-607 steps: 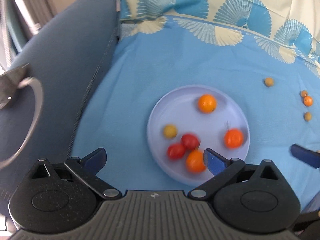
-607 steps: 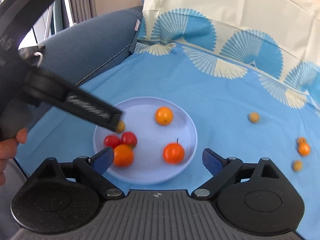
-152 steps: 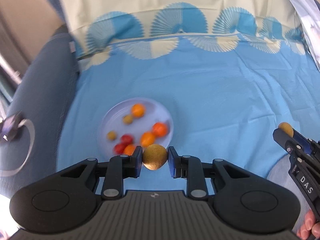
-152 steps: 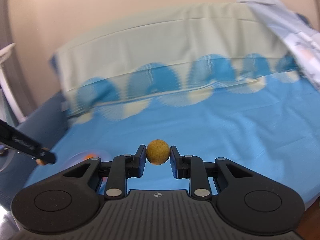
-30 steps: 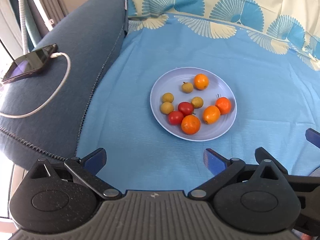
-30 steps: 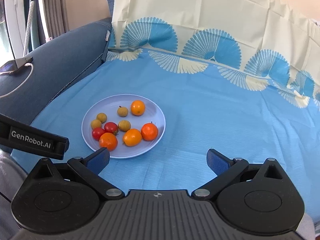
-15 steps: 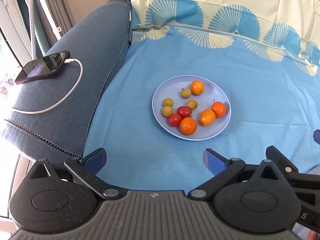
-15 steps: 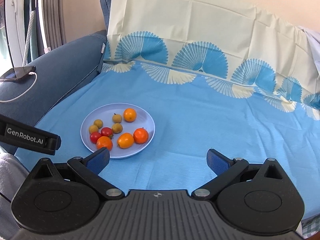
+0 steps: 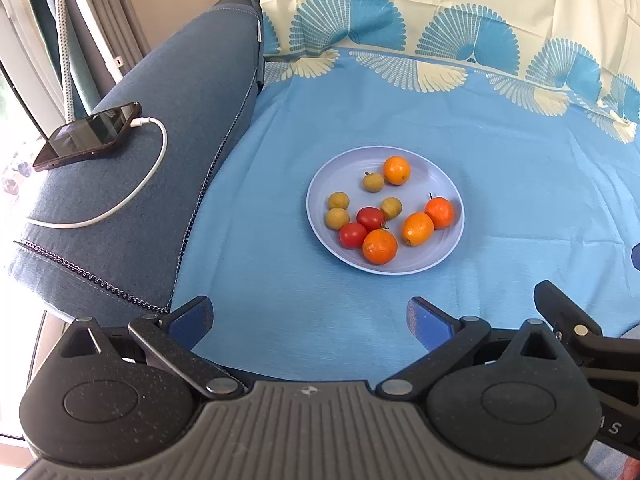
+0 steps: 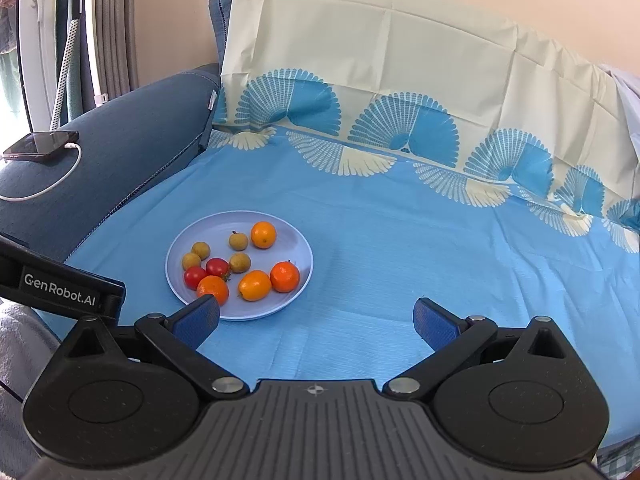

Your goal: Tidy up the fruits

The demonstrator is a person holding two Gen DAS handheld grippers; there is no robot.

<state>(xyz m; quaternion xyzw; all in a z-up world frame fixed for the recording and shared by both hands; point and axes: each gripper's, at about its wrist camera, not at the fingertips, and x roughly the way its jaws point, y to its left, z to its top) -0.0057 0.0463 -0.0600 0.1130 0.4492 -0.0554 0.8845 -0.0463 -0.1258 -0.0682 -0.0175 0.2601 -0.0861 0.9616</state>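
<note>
A pale lilac plate [image 9: 452,236] [image 10: 298,292] rests on the blue cloth and carries several small fruits: orange citrus [image 9: 396,170] [image 10: 263,234], two red tomatoes [image 9: 370,218] [image 10: 217,267] and tan longans [image 9: 338,218] [image 10: 240,262]. My left gripper [image 9: 310,318] hangs open and empty, well short of the plate. Likewise my right gripper [image 10: 316,320] is open and empty, to the near right of the plate. In the right wrist view the left gripper's black body enters from the left edge. No fruit lies loose on the cloth.
A dark blue cushioned arm [image 9: 160,160] [image 10: 120,152] flanks the cloth on the left, with a phone [image 9: 88,134] [image 10: 40,145] on a white charging cable [image 9: 132,196]. A cream and blue fan-patterned cover [image 10: 400,80] rises behind. Open blue cloth [image 10: 440,248] spreads right of the plate.
Both grippers have drawn back and up from the plate, which looks smaller and farther than a second ago. The fruits on it have not moved. Both stay open.
</note>
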